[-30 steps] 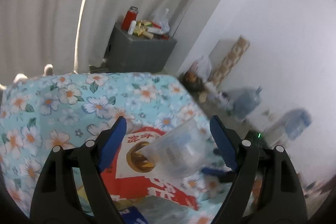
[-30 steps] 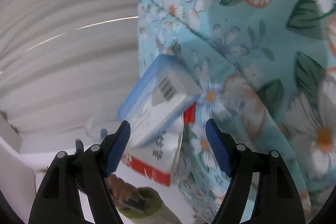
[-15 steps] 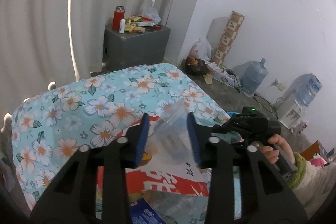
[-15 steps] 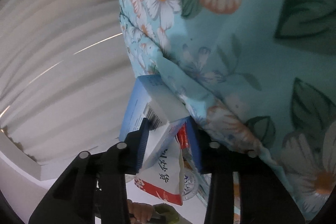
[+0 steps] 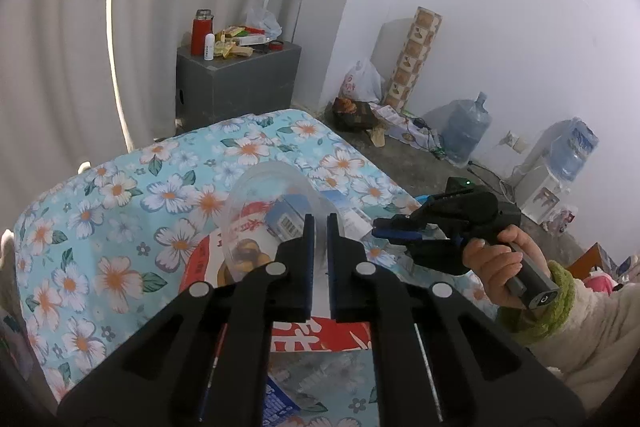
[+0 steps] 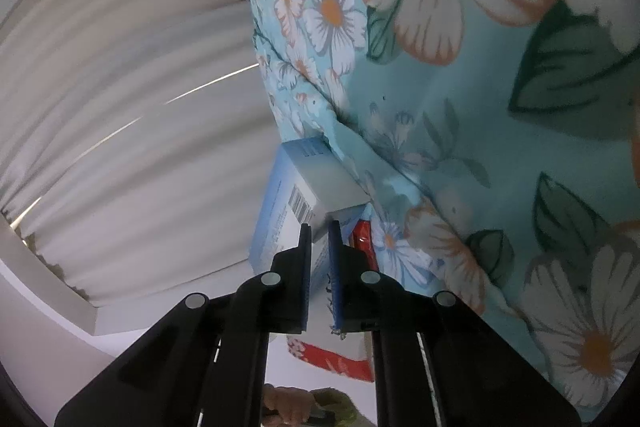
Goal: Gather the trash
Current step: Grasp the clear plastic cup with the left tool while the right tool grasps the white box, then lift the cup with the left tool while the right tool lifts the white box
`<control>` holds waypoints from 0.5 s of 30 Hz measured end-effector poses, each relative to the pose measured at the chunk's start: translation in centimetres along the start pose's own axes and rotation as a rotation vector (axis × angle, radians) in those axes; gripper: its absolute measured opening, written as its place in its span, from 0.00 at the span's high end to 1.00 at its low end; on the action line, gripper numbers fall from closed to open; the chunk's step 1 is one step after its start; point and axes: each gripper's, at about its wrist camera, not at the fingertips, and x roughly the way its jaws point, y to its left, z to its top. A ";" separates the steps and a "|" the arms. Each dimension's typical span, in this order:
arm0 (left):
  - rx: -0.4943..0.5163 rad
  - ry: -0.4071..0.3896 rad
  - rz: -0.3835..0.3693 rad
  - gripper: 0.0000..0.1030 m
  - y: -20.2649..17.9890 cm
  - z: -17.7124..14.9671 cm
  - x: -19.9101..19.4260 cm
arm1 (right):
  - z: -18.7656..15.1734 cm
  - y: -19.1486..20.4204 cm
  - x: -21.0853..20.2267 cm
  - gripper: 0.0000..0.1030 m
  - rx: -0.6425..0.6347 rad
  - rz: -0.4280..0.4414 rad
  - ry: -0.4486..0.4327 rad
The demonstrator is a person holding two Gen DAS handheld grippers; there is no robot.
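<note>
On the bed's flowered blue sheet the trash lies in a small heap. The left gripper has its jaws pinched on the thin wall of a clear plastic cup, which tips on its side with its round mouth facing away from the camera; it is see-through and a little cloudy. Under the cup, flat on the sheet, lies a red and white snack bag with printed characters and a picture of brown food. Just beside the cup sits a blue and white carton with a barcode, and the right gripper is closing its jaws on its lower edge, pads already against the cardboard. A hand in a cream fleece sleeve holds that gripper.
</note>
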 end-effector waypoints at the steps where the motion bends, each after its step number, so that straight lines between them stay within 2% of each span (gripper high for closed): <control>1: -0.004 0.001 0.001 0.96 0.0 -0.1 0.0 | 0.1 -0.2 0.2 0.87 0.024 0.000 0.013; 2: -0.007 0.002 0.003 0.96 0.0 -0.1 0.0 | -0.2 -0.7 0.1 0.81 0.046 -0.011 0.026; 3: -0.008 0.002 0.005 0.96 0.0 -0.1 0.0 | -0.2 -1.0 0.3 0.64 0.065 -0.028 0.034; 4: -0.007 0.002 0.006 0.96 0.0 -0.1 0.0 | -0.3 -1.1 0.4 0.58 0.067 -0.034 0.034; 8: -0.009 0.001 0.011 0.96 0.0 -0.2 -0.1 | -0.3 -0.5 1.2 0.52 0.060 -0.047 0.033; 15: -0.028 -0.002 0.009 0.96 0.4 -0.2 0.0 | 0.5 0.8 3.7 0.52 0.061 -0.055 0.036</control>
